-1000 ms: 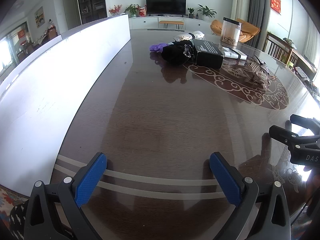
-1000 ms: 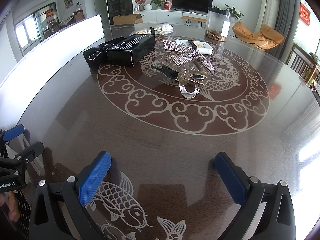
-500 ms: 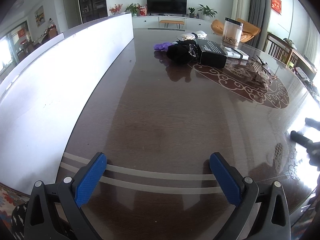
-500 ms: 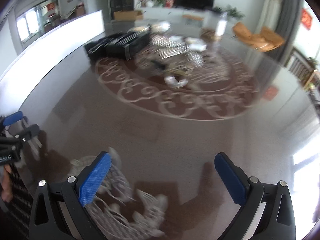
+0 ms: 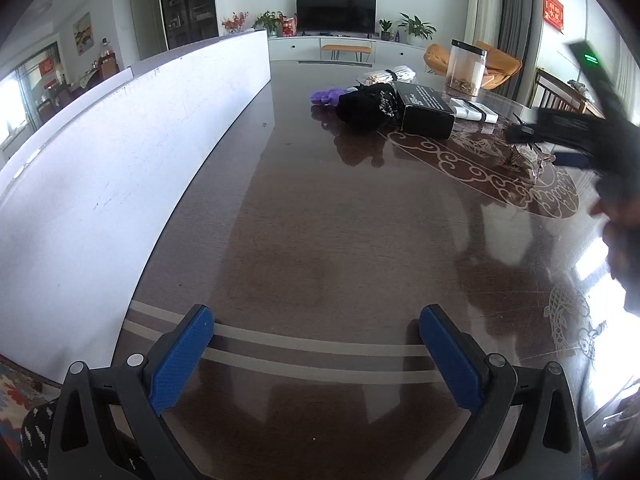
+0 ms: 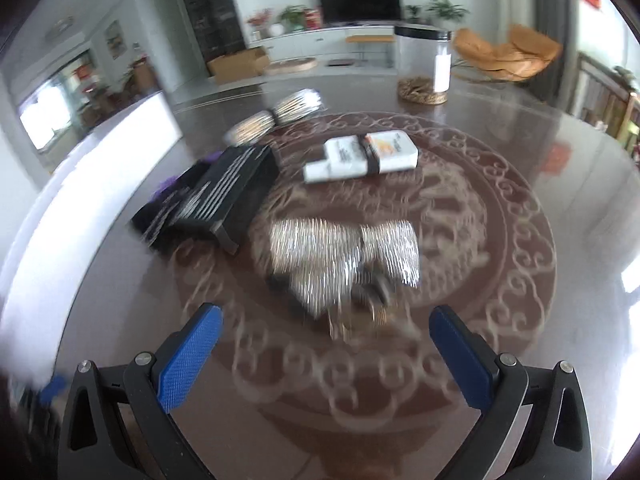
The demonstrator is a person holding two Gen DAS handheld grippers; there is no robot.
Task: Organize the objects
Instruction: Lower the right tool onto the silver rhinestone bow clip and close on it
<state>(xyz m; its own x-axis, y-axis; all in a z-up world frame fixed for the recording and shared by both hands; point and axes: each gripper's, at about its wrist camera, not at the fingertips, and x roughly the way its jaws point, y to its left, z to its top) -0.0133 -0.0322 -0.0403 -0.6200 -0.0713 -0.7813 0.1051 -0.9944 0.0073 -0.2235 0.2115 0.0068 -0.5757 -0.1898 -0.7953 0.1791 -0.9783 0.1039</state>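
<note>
Spread wide and gripping nothing: right tongs (image 6: 324, 314), low over the bench (image 6: 520, 240), with the glittery bow-shaped piece (image 6: 344, 248) dead ahead at 12 o'clock, just beyond the pad tips. Heavily smeared by motion in the right wrist view, so hard to judge exactly where the bow's edges and the small metal clasp at its near side lie. Likewise released and empty: left tongs (image 5: 316, 314), parked above bare wood near the bench's edge, well apart from everything.

Likely next: closing on the bow. Risks from here, as judged:

- Arriving too fast and shoving the bow along the glossy top rather than straddling it; slick surface, light item.
- Pinching only a loose wing of the sequinned fabric, leaving the rest drooping and the clasp dragging on the finish.
- Clipping the black box (image 6: 236, 192) at 10 o'clock, near the bow's left wing; with such wide tongs, easy to catch its corner with the left pad.
- Pushing the bow onward into the banded white packet (image 6: 360, 156), further off at 12 o'clock.
- Little danger to the clear jar (image 6: 422, 64) at 1 o'clock or the tied bundle (image 6: 276, 116) at 11, both well beyond.

Worth slowing before contact, centring over the bow's knot, then clamping. No receiving spot evident yet; cannot tell where sorted things belong.
</note>
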